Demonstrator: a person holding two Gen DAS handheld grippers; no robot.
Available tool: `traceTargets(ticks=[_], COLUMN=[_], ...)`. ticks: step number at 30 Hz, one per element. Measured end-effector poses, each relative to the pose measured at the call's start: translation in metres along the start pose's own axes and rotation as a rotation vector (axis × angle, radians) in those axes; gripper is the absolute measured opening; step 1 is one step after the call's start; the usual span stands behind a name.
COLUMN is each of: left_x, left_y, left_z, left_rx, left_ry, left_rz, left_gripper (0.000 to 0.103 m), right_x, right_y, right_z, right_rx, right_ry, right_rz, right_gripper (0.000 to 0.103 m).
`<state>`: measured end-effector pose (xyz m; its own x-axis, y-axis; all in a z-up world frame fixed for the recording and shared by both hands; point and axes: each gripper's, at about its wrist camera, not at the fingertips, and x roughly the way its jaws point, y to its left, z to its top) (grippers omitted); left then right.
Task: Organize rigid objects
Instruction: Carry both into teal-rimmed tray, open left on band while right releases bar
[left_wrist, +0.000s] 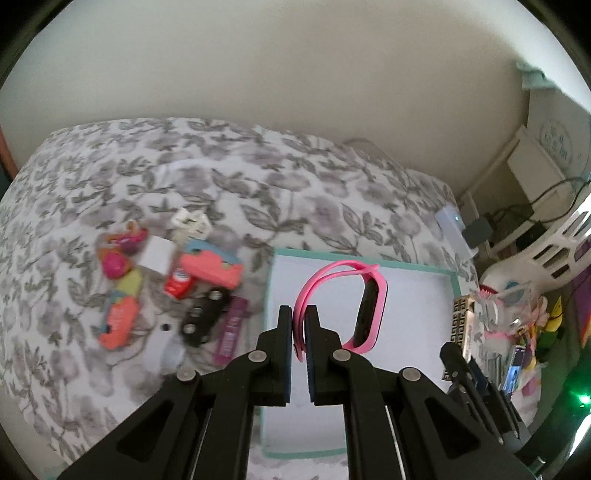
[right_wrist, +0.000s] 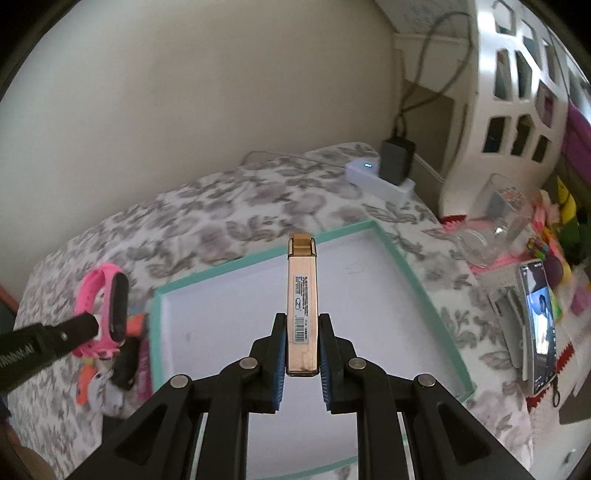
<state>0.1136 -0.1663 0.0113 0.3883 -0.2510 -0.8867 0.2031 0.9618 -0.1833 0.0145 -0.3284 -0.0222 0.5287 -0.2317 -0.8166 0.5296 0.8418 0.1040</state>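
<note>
Two grippers hang above a bed covered by a white spread printed with grey leaves and flowers (left_wrist: 229, 184), which fills most of both views. On that spread lies a shallow rectangular box lid with a teal rim and a bare white floor (right_wrist: 373, 226). To its right, off the bed, stands a white lattice-sided plastic basket (right_wrist: 517, 92), and a phone with a lit screen (right_wrist: 539, 325) leans nearby. Left of the lid a loose heap of small items rests on the spread: a coral-pink toy camera (left_wrist: 212, 267), a black car key fob (left_wrist: 203, 319), a red little bottle (left_wrist: 178, 282) and a purple flat packet (left_wrist: 231, 334). The right gripper (right_wrist: 302, 321) is clenched on a slim gold rectangular case with a printed label (right_wrist: 301, 295), holding it upright over the lid's floor. The left gripper (left_wrist: 298, 314) is clenched on the strap of a pink silicone fitness band with a black screen (left_wrist: 364, 310), which dangles above the lid's left part, touching nothing else.
</note>
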Motion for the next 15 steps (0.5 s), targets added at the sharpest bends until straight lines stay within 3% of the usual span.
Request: traceTargets(ticks=[7,15], left_x=[0.044,0.088], left_y=[-0.025,-0.029], left_z=[-0.006,-0.025], left_rx=[0.058,0.124], left_ry=[0.05,0.099], left_rz=[0.068,0.126], left_gripper=[0.007,0.007], right_x=[0.038,0.066], right_y=[-0.016,-0.019], right_z=[-0.009,-0.023], right_rx=[0.027,0.019], right_ry=[0.079,0.174], right_rz=[-0.055,-0.076], right_gripper=[0.016,0.017])
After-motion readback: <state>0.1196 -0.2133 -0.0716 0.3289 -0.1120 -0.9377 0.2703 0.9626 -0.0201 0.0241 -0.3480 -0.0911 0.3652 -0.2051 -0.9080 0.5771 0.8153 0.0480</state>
